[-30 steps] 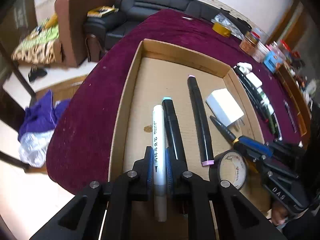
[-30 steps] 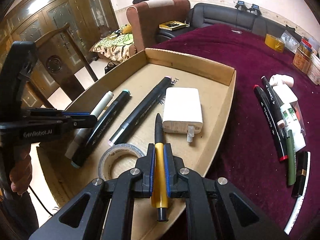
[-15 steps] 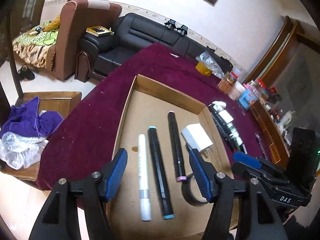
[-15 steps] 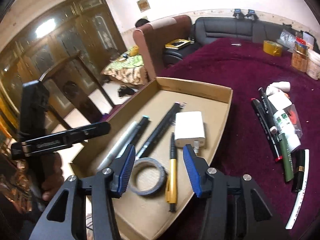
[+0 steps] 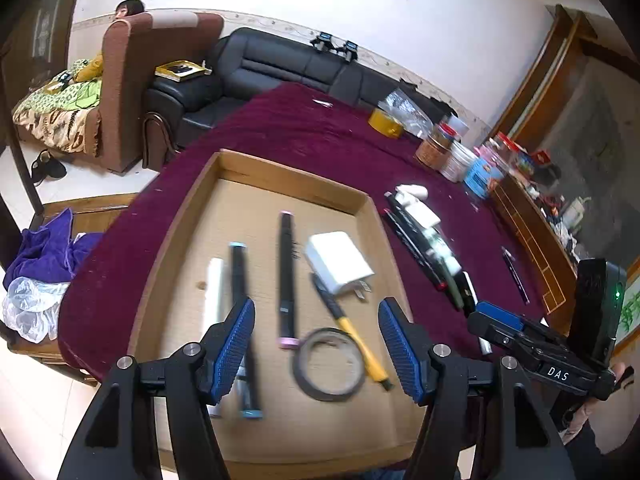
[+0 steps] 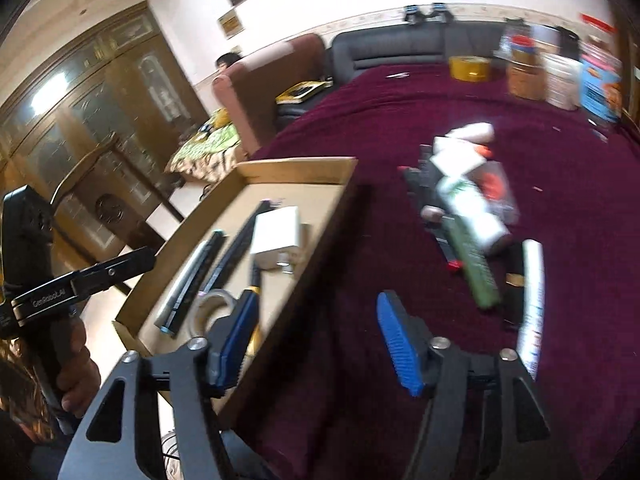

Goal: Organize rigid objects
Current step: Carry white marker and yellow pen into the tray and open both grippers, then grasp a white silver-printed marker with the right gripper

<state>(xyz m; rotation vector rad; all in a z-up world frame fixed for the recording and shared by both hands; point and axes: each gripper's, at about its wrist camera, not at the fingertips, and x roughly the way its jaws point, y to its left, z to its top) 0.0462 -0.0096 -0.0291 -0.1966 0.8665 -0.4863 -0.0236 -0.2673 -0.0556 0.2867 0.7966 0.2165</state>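
Both tongs wide open and empty, left tongs, right tongs swung off cardboard tray

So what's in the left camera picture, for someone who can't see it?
An open gripper hangs empty over a cardboard tray on a dark red tablecloth. In the tray lie three markers, a yellow pen, a white charger and a tape roll; more pens wait outside it.
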